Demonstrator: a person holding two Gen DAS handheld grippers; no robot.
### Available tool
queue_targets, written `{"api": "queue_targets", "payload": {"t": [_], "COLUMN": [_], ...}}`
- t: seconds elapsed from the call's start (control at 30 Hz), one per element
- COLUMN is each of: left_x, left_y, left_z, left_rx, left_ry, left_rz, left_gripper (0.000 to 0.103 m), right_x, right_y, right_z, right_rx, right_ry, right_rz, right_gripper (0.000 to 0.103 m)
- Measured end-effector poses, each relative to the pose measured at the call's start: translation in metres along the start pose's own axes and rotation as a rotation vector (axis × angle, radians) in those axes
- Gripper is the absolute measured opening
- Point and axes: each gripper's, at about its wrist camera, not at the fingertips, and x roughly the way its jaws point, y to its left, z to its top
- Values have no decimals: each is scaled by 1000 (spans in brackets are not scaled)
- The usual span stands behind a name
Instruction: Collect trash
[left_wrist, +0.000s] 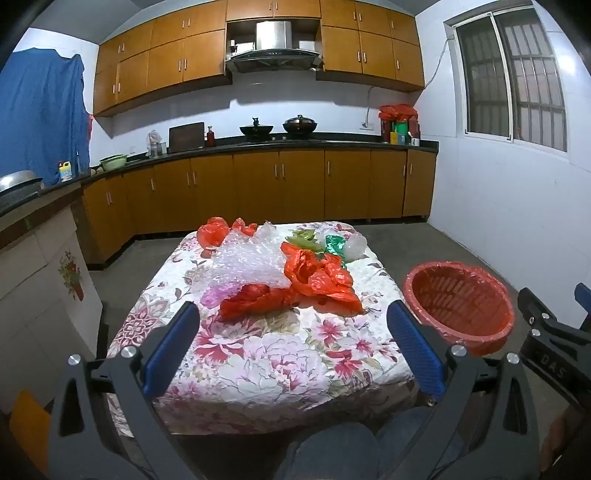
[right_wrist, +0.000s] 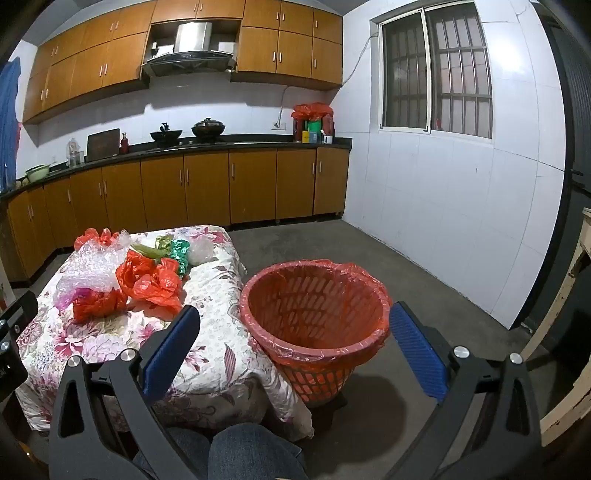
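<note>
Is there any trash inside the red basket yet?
No: in the right wrist view the red basket shows only its liner, and the trash bags lie on the table.

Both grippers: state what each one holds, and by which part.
Nothing is held. The left gripper and the right gripper both stand wide open, short of the trash on the table.

A: We see a floral cloth (left_wrist: 258, 369) over the table, soft and matt. On it lie thin, glossy orange plastic bags (left_wrist: 317, 273), crinkled, and clear bubble wrap (left_wrist: 251, 262) with a faint shine.

B: We also note shiny green foil (left_wrist: 334, 245). The red basket (right_wrist: 314, 314) looks like slotted plastic, lined with a thin orange plastic film.

A: Our gripper pads (left_wrist: 171, 347) are ribbed blue, the arms matt black with bright metal screws.

B: We see glossy wooden cabinets (left_wrist: 280, 184), a brushed metal hood (left_wrist: 273, 37), rough grey concrete floor (right_wrist: 424, 258).
</note>
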Motion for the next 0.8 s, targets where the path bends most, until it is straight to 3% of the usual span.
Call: {"api": "queue_targets", "payload": {"t": [0.8], "left_x": [3], "left_y": [2], "left_z": [-6], "left_rx": [-9], "left_ry": [9], "left_rz": [-3], "left_gripper": [99], "right_x": [1], "right_y": [-1], "right_z": [-1], "right_rx": [6], "right_ry": [6], "right_rz": [3], "right_gripper": [101]}}
